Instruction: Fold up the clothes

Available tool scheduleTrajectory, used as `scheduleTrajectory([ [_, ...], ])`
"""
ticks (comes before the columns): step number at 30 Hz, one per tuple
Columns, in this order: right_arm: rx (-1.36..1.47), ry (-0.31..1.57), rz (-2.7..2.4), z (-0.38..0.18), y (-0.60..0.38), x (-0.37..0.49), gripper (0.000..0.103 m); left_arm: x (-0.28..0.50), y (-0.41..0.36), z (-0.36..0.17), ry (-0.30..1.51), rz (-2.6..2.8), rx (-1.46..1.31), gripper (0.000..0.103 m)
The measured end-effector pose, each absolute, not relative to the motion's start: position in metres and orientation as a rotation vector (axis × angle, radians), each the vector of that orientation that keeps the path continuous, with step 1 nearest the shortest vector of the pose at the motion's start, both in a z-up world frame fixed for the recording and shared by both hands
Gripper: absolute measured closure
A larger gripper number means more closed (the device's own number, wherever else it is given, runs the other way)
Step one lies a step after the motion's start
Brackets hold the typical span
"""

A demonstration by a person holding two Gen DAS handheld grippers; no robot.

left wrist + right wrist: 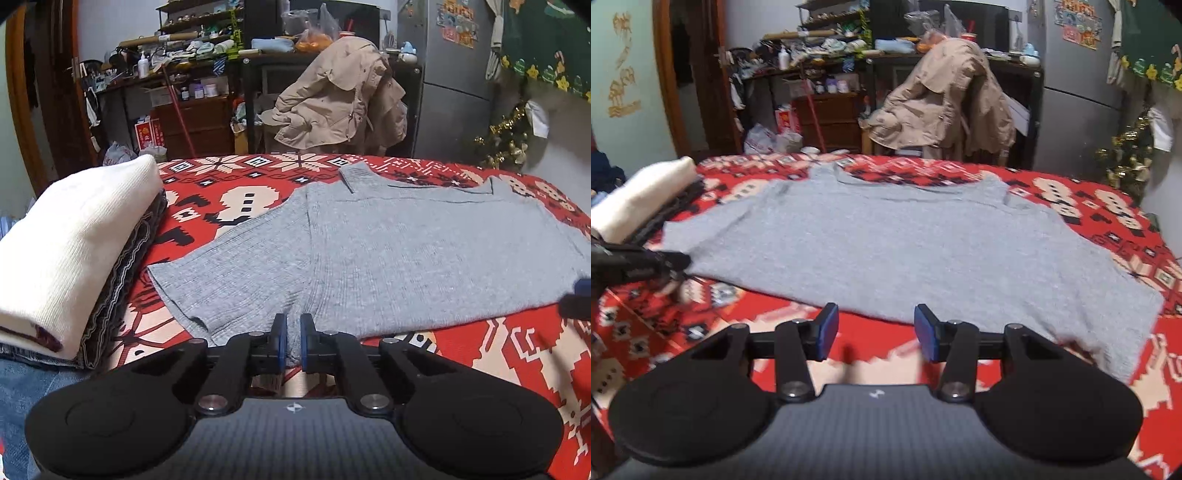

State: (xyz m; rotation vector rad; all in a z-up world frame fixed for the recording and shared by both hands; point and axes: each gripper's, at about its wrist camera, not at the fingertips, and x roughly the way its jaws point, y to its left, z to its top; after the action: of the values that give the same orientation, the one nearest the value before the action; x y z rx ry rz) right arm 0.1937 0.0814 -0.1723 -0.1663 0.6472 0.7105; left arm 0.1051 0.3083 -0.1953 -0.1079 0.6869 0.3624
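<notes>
a grey ribbed knit short-sleeved shirt (886,243) lies spread flat on a bed covered by a red, white and black patterned blanket (1108,206). the left hand-held gripper (293,325) has its blue pads nearly together, pinching the shirt's near hem beside the sleeve. the right hand-held gripper (875,325) is wide open and empty, just short of the hem. left of both, a folded cream knit garment (70,243) tops a stack.
</notes>
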Motion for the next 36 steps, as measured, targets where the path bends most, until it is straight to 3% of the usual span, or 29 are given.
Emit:
scheduleTrajectory([
  [1, -0.167, 0.635, 0.739, -0.171, 0.088, 0.193, 0.059, 0.105, 0.309, -0.196, 0.686, 0.359, -0.11, 0.093],
  [3, -0.176, 0.632, 0.797, -0.173, 0.112, 0.193, 0.085, 0.103, 0.311, -0.196, 0.683, 0.351, -0.117, 0.092],
  [5, -0.175, 0.646, 0.847, -0.176, 0.136, 0.194, 0.095, 0.103, 0.314, -0.196, 0.681, 0.343, -0.128, 0.092],
  [17, -0.186, 0.672, 0.991, -0.206, 0.231, 0.178, 0.099, 0.096, 0.325, -0.198, 0.657, 0.295, -0.182, 0.092],
  [24, -0.214, 0.673, 0.972, -0.204, 0.209, 0.179, 0.102, 0.096, 0.326, -0.198, 0.653, 0.288, -0.183, 0.092],
  [29, -0.172, 0.674, 0.87, -0.205, 0.176, 0.193, 0.096, 0.096, 0.327, -0.198, 0.654, 0.288, -0.183, 0.092],
  [36, -0.174, 0.662, 0.777, -0.206, 0.132, 0.201, 0.097, 0.097, 0.325, -0.198, 0.659, 0.293, -0.172, 0.092],
])
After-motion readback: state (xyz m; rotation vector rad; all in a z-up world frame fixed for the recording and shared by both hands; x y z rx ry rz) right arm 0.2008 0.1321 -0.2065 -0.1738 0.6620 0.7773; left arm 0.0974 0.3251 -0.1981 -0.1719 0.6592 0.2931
